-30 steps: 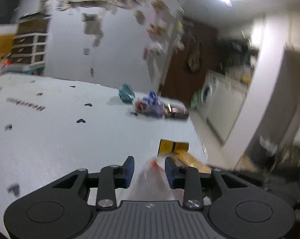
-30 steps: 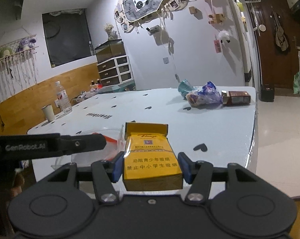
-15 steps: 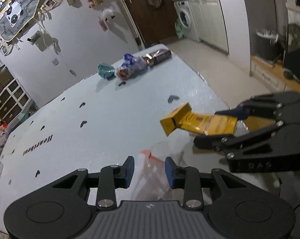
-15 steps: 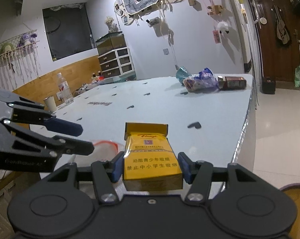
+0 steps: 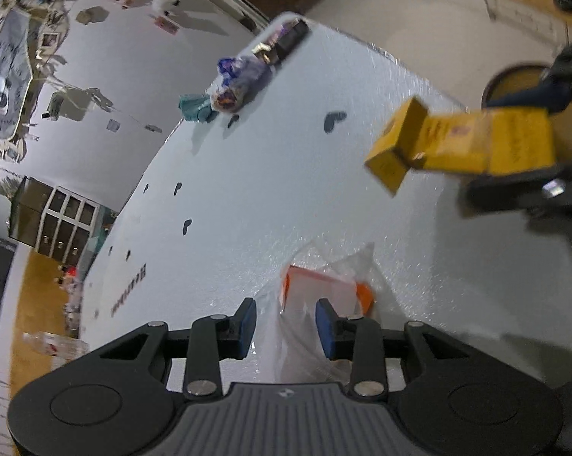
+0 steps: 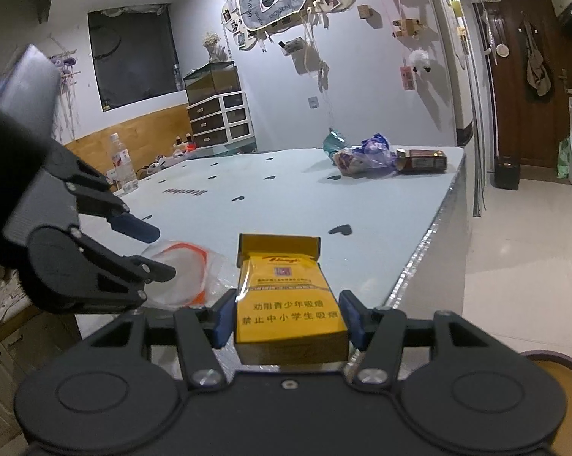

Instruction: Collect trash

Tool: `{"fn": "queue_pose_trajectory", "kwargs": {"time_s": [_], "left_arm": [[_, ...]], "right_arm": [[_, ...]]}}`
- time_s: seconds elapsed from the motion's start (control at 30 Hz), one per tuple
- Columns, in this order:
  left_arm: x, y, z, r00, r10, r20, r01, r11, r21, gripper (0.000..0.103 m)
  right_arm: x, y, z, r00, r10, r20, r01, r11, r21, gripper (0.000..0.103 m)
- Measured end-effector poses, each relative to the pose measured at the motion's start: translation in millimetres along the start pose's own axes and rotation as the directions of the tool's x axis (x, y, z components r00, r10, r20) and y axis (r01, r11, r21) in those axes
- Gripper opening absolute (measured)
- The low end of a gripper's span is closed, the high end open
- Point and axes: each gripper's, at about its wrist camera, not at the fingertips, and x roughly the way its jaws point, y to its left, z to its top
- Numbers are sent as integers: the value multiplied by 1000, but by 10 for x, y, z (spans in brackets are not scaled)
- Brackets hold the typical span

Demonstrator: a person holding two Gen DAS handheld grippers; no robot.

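The right gripper (image 6: pixel 286 317) is clenched on a yellow cigarette pack (image 6: pixel 288 304), its blue pads pressed against both sides of the pack. The pack stands upright between the fingers with its flip lid open at the top, held above the near corner of the white table (image 6: pixel 362 209). In the left wrist view the same pack (image 5: pixel 457 144) sticks out sideways from the right gripper (image 5: pixel 521 159), over the table's edge and near a round brown bin (image 5: pixel 514 83) on the floor.

The left gripper (image 5: pixel 286 326) is spread apart, its fingers hovering over a clear plastic bag (image 5: pixel 324 304) with an orange strip that lies on the table near that corner. The bag sits between and just ahead of the blue pads; I cannot tell whether either pad touches it. From the right wrist view the bag (image 6: pixel 183 277) lies just left of the pack, under the left gripper (image 6: pixel 160 252).

At the far end of the table lie a teal wrapper (image 6: pixel 333 140), a crumpled purple bag (image 6: pixel 365 157) and a dark box (image 6: pixel 422 159), close together and well apart from both grippers.
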Motion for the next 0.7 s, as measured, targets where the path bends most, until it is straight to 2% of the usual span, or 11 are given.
{"fn": "queue_pose_trajectory", "kwargs": {"time_s": [0.33, 0.37, 0.43, 0.53, 0.6, 0.7], "left_arm": [[218, -194, 212, 985, 104, -137, -91, 992, 93, 33], [236, -185, 222, 984, 95, -148, -84, 993, 79, 25], [266, -170, 222, 983, 81, -167, -73, 996, 53, 17], [189, -117, 190, 992, 75, -105, -73, 997, 21, 14], [67, -13, 186, 998, 53, -36, -55, 997, -52, 14], [-140, 147, 207, 996, 48, 73, -37, 988, -148, 14]], "right_arm": [[-193, -137, -88, 999, 37, 15, -37, 999, 3, 58], [-209, -147, -94, 999, 41, 17, -41, 999, 4, 58], [-229, -169, -99, 999, 46, 22, -46, 999, 7, 58], [-260, -209, -113, 999, 45, 24, -45, 999, 13, 58], [-278, -244, -115, 999, 42, 27, -42, 999, 17, 58], [-283, -281, -111, 999, 32, 31, -33, 999, 26, 58]]}}
